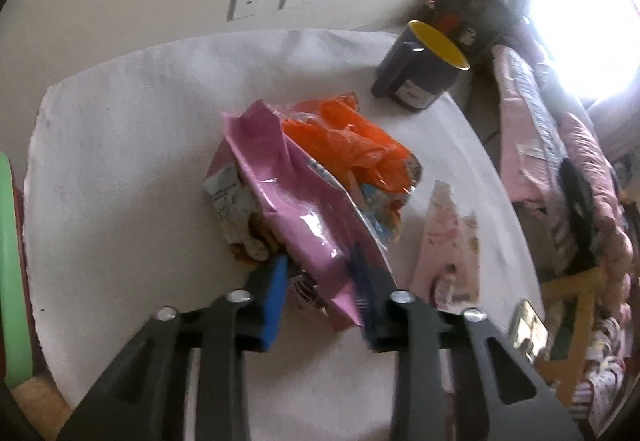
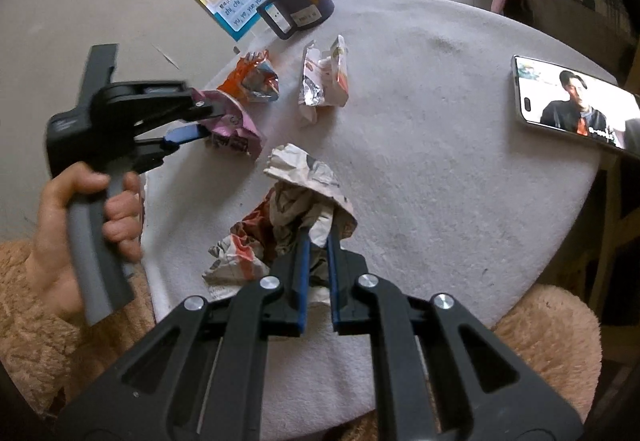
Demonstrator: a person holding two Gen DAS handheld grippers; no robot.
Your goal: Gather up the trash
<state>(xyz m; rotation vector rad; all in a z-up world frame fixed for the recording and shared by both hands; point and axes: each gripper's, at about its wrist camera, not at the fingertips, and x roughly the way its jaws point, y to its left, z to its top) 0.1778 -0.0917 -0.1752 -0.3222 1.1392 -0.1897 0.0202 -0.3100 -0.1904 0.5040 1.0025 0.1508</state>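
1. The pink wrapper (image 1: 304,209) lies on the white tablecloth (image 1: 120,161), on the near side of the dark mug (image 1: 420,69), with its near end between the blue pads of the left gripper (image 1: 320,273), which are clamped on it.
2. An orange wrapper (image 1: 352,137) lies against the pink one, on the side toward the mug.
3. A pale pink sachet (image 1: 448,241) lies flat just beside the pink wrapper, nearer the table's edge than the mug.
4. In the right wrist view, a silver-lined wrapper (image 2: 324,81) sits just in front of the mug (image 2: 296,3).
5. The right gripper (image 2: 318,241) is closed tight on a crumpled white and red paper wrapper (image 2: 288,217), farther from the mug than all the other litter.
6. A hand (image 2: 80,225) in a fuzzy tan sleeve (image 2: 32,321) grasps the left gripper's grey handle.
7. A phone (image 2: 572,101) with a lit screen lies at the table's edge, well apart from the mug.
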